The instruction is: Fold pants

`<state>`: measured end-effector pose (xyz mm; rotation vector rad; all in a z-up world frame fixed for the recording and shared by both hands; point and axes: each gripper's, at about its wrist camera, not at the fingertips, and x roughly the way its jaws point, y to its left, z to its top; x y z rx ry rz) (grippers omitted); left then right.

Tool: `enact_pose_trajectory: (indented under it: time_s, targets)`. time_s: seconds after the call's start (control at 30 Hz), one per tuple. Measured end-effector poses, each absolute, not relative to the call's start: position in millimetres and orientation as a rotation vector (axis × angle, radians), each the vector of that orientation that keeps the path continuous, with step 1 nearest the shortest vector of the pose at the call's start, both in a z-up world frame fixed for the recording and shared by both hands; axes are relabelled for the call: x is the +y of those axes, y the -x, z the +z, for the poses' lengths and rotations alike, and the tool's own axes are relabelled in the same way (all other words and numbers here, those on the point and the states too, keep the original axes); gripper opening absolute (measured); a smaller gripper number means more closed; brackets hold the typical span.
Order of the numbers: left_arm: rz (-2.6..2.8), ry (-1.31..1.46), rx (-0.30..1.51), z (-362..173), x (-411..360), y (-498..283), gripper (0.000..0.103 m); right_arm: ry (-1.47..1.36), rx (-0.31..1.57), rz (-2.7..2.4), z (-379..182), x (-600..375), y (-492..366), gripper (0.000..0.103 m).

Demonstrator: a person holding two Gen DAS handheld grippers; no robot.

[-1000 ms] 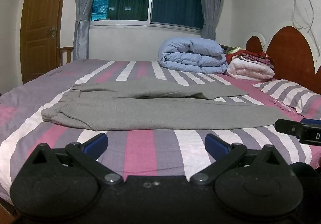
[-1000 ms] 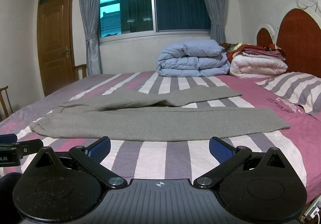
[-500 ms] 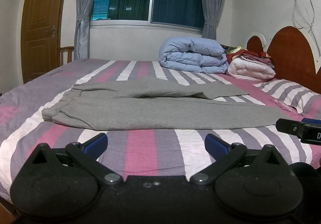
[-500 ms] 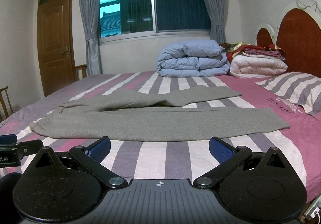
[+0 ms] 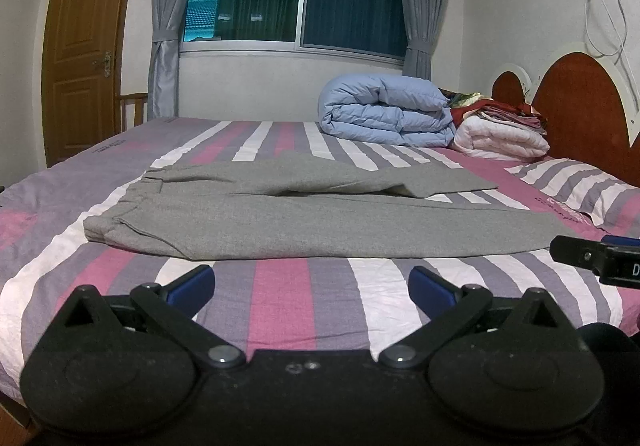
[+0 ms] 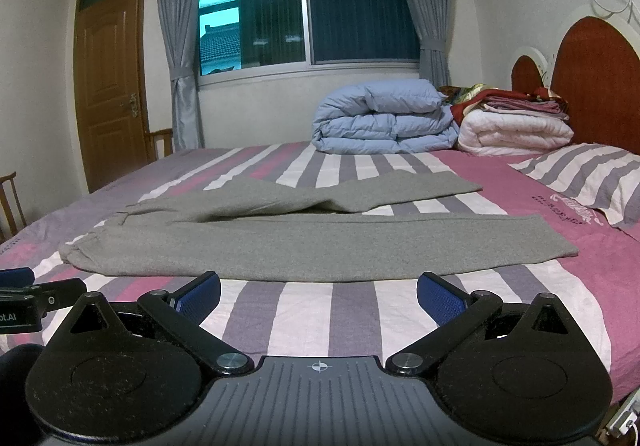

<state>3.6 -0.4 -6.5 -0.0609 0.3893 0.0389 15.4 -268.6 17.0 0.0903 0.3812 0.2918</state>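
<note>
Grey pants (image 5: 304, 222) lie flat across the striped bed, waistband to the left, legs running right; the far leg angles away from the near one. They show the same way in the right wrist view (image 6: 320, 242). My left gripper (image 5: 312, 286) is open and empty, held over the bed's near edge, short of the pants. My right gripper (image 6: 318, 296) is open and empty, also just short of the near leg. Each gripper's tip shows at the edge of the other's view.
A folded blue duvet (image 5: 384, 110) and a white blanket stack (image 5: 500, 134) sit at the back of the bed. A striped pillow (image 5: 576, 186) lies at right by the headboard (image 5: 580, 102). A door (image 5: 80, 58) and a chair stand at left.
</note>
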Motion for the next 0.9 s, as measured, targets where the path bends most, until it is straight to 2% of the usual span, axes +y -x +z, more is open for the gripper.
enact_pose_trajectory:
  time_s: [0.63,0.9]
  targets:
    - [0.040,0.069,0.392,-6,0,-3,0.097,-0.108,0.399,0.307,12,-269,-16,0.103]
    - [0.057,0.080,0.461,-9,12,-16,0.097,-0.129,0.434,0.364,15,-268,-34,0.103]
